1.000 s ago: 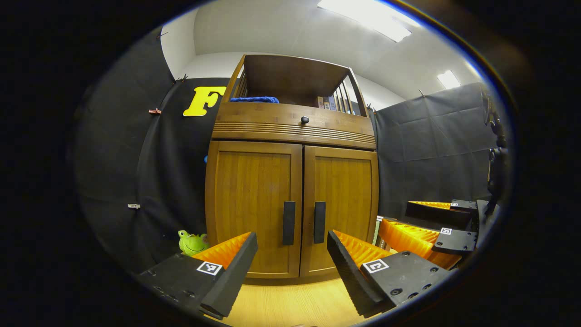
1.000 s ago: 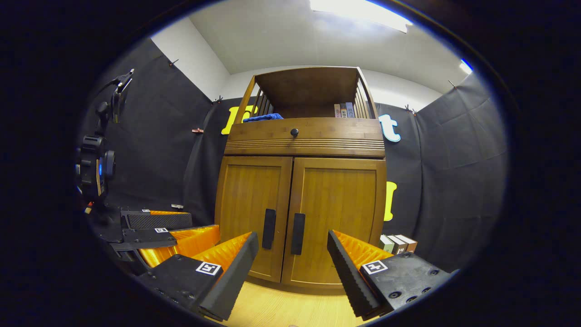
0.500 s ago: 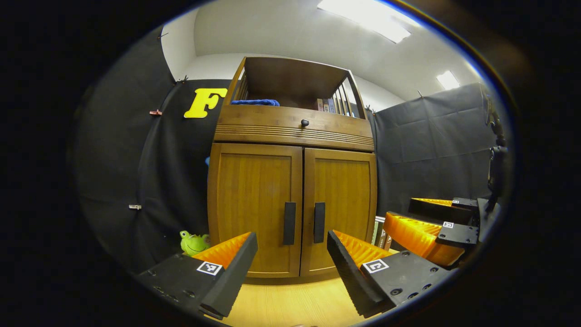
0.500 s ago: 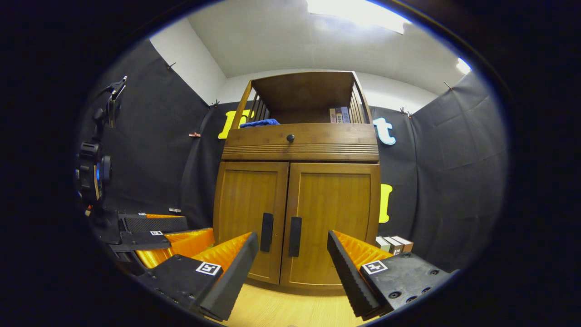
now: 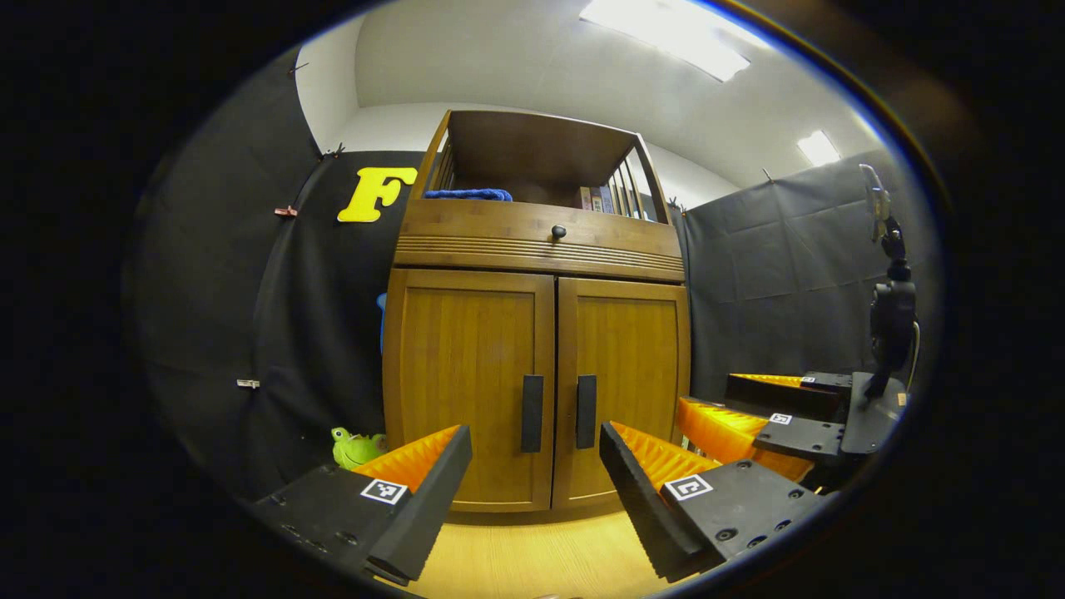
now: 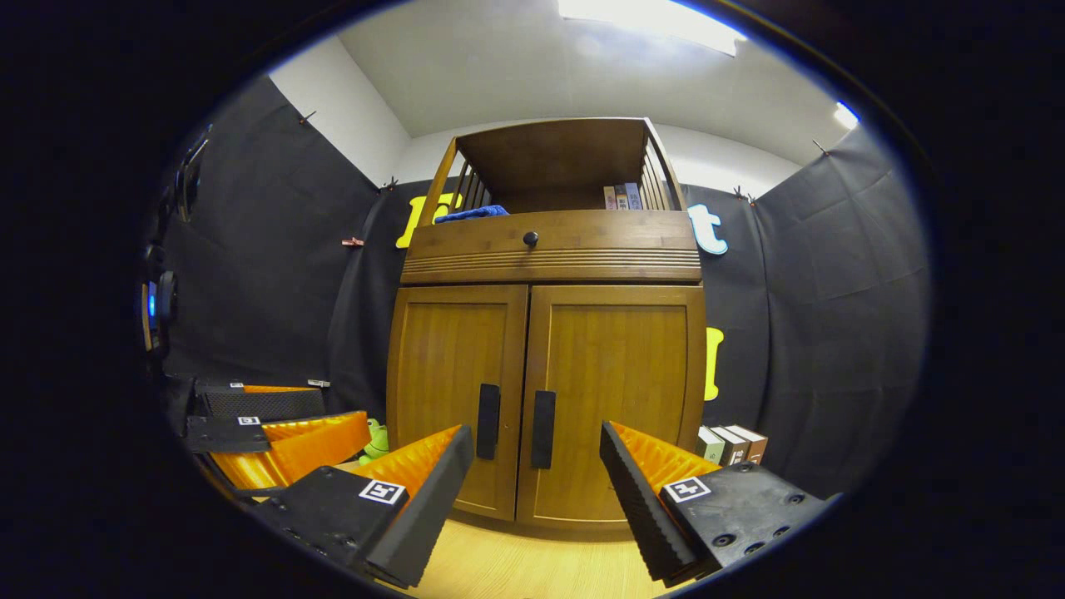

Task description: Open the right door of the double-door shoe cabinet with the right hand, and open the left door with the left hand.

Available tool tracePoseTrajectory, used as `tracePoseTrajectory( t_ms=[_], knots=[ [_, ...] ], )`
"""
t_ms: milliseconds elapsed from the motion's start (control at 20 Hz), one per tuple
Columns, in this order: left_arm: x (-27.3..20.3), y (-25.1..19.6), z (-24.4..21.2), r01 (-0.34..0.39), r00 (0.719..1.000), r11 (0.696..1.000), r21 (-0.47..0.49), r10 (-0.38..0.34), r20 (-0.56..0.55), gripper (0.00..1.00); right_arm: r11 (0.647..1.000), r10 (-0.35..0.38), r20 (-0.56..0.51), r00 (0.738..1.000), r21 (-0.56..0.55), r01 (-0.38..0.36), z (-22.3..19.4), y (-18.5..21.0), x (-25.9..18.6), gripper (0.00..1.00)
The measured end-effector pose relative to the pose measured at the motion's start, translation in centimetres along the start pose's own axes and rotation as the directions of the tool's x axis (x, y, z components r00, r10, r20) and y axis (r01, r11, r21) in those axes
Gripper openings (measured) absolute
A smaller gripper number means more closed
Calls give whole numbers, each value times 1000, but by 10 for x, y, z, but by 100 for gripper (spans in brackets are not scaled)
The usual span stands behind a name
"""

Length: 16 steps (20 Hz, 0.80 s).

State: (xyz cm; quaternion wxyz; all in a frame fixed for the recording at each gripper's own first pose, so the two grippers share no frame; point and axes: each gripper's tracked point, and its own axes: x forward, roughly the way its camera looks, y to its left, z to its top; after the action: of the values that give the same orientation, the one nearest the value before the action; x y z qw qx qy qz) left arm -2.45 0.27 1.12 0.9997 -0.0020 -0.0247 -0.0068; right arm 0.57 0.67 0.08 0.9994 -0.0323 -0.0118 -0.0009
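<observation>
Left gripper (image 5: pixel 535 487) nearest in left gripper view, fingers spread wide, nothing between them, held off pale wood-grain floor (image 5: pixel 541 557). Right gripper (image 6: pixel 535 487) same in right gripper view: fingers spread, nothing held, well short of cabinet. Seen too from left gripper view, off to right side, right gripper (image 5: pixel 753 412) also spread; from right gripper view, left gripper (image 6: pixel 266 420) seen at left edge, spread.

Beyond fingers: brown wooden double-door shoe cabinet (image 5: pixel 537 249) standing on floor against black cloth wall, facing both cams. Left door (image 5: pixel 466 383) and right door (image 5: pixel 624 383) both closed, flush, meeting at centre seam. Black vertical bar handle of left door (image 5: pixel 532 413) and black vertical bar handle of right door (image 5: pixel 586 411) side by side across seam, neither touched. In right gripper view same doors (image 6: pixel 458 391) (image 6: pixel 616 391), handles (image 6: pixel 487 421) (image 6: pixel 542 418).

Above doors: ribbed wooden drawer front w/ small round black knob (image 5: pixel 558 232). On top, open shelf w/ slatted sides; blue folded cloth (image 5: pixel 468 195) at left, row of upright books (image 5: pixel 601 198) at right.

Floor level, far: green frog plush toy (image 5: pixel 356 447) just left of cabinet base; small boxes (image 6: pixel 730 443) just right of cabinet base. Ceiling light panel (image 5: pixel 666 37) overhead.
</observation>
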Motion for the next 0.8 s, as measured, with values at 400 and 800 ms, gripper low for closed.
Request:
tracePoseTrajectory(
  t_ms=[400,800],
  knots=[
    [-9,19,-2,-13,1000,1000,14,13,-7,96,1000,6,-5,1000,-13,-6,-12,15,58,96],
    [-12,53,-11,-53,998,998,26,53,-26,96,999,-41,-51,998,-14,40,-49,18,128,93]
  ],
)
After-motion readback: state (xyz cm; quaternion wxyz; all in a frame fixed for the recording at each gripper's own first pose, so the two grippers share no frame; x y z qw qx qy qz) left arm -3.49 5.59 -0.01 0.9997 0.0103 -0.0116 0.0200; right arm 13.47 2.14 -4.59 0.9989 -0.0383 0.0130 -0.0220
